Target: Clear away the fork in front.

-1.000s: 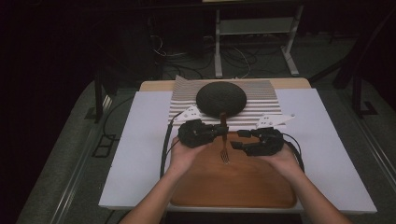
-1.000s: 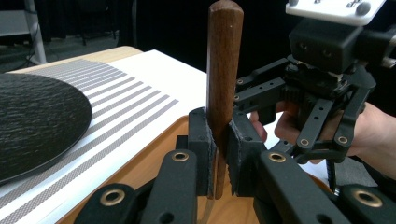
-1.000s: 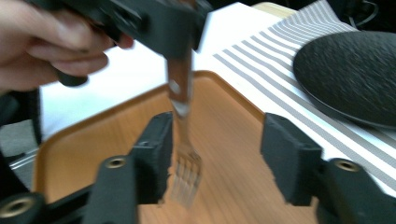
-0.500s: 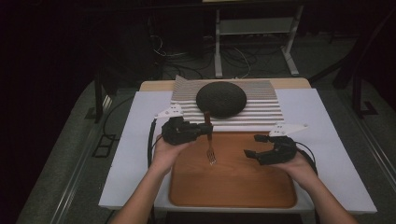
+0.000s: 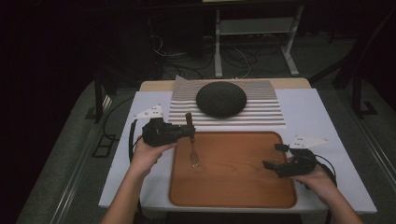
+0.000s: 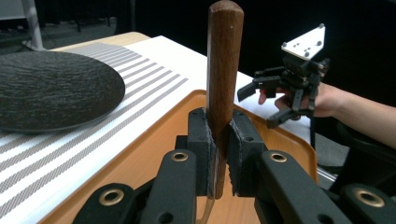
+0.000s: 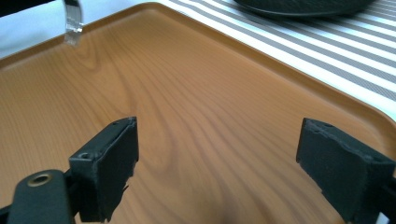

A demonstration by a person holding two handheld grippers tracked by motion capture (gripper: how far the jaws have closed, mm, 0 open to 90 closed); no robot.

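1. One wooden tray (image 5: 233, 186), spread under both jaw pairs, bare between the right ones.
2. Dark round plate (image 5: 221, 99) on striped mat (image 5: 271, 109), beyond the left jaws.
3. Right gripper (image 5: 276, 157): jaws spread wide, holding nothing.
4. Left gripper (image 5: 190, 132): jaws closed tight on the fork (image 6: 224, 74), wooden handle upright above them, tines hanging below toward the tray.
5. Risk: narrow pinch on a smooth handle; likely pivot or slip if tilted.

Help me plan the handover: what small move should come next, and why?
Probably lower the fork toward the tray: the left gripper clamps its wooden handle, tines hanging over the wood, while the right gripper waits open and apart.
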